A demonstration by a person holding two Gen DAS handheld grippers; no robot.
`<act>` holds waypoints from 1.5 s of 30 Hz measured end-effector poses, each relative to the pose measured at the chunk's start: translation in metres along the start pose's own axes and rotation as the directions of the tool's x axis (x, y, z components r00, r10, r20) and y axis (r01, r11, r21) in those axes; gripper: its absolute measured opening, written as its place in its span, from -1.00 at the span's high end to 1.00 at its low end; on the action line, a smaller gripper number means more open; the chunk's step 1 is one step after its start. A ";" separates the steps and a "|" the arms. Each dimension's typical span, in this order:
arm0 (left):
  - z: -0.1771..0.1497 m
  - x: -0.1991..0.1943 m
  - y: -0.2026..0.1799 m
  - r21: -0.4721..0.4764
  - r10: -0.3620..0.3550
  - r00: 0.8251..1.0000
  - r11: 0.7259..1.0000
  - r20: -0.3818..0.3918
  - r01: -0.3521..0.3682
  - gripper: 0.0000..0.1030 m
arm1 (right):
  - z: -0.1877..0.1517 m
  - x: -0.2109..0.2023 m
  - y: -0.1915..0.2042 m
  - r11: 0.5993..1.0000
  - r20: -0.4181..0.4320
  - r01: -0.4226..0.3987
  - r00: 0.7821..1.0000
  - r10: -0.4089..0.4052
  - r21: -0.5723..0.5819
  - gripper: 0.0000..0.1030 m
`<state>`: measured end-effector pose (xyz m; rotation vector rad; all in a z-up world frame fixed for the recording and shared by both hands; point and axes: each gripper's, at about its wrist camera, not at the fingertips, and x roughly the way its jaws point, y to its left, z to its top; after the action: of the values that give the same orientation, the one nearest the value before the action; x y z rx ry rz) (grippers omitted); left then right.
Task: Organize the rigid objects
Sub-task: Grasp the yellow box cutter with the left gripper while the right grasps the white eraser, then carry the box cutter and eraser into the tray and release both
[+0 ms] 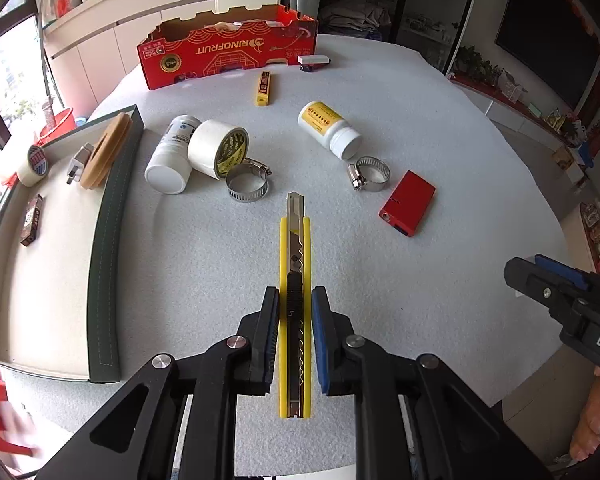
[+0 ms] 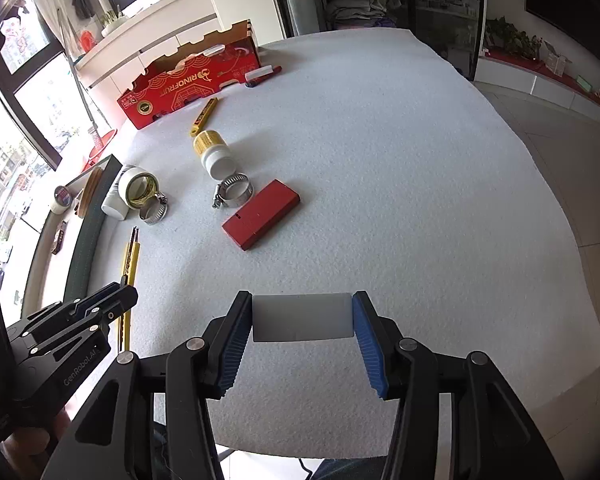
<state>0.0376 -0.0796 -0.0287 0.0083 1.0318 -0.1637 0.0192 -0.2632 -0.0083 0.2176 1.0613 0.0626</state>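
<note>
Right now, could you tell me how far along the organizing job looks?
Early to midway. Already in the green tray: a tape roll, wooden disc, plug adapter and small box. In hand: the left gripper holds the yellow utility knife; the right gripper holds a white block. Left on the table: two bottles, wide tape, two hose clamps, red case.

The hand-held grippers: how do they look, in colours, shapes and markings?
Both are black plastic linkages with round silver pivot pins. The left hand-held gripper has blue ribbed pads on its fingers; its side reads "GenRobot.AI" in the right wrist view. The right hand-held gripper has the same blue ribbed pads and a label beginning "DA". No cables or sleeves show; bare fingers appear behind each.
</note>
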 end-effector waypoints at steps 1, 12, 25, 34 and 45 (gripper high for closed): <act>0.001 -0.006 0.001 -0.003 0.003 1.000 1.000 0.013 -0.003 0.66 | 0.001 -0.003 0.004 1.000 0.007 -0.006 1.000 0.006 -0.006 0.00; 0.010 -0.057 0.031 -0.052 0.048 0.989 0.998 0.141 -0.041 0.66 | 0.014 -0.025 0.060 0.994 0.062 -0.039 0.997 0.046 -0.106 0.00; 0.021 -0.096 0.093 -0.167 0.144 0.963 0.980 0.227 -0.107 0.66 | 0.042 -0.043 0.153 0.959 0.113 -0.099 0.985 0.132 -0.264 0.00; 0.025 -0.122 0.150 -0.264 0.252 0.932 0.947 0.261 -0.182 0.66 | 0.059 -0.054 0.236 0.900 0.130 -0.157 0.965 0.227 -0.408 -0.01; 0.025 -0.130 0.203 -0.356 0.358 0.900 0.898 0.247 -0.260 0.66 | 0.077 -0.051 0.314 0.824 0.106 -0.202 0.948 0.300 -0.529 -0.01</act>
<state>0.0216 0.1362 0.0812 -0.1375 0.7209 0.2911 0.0780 0.0244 0.1368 -0.1242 0.7892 0.5534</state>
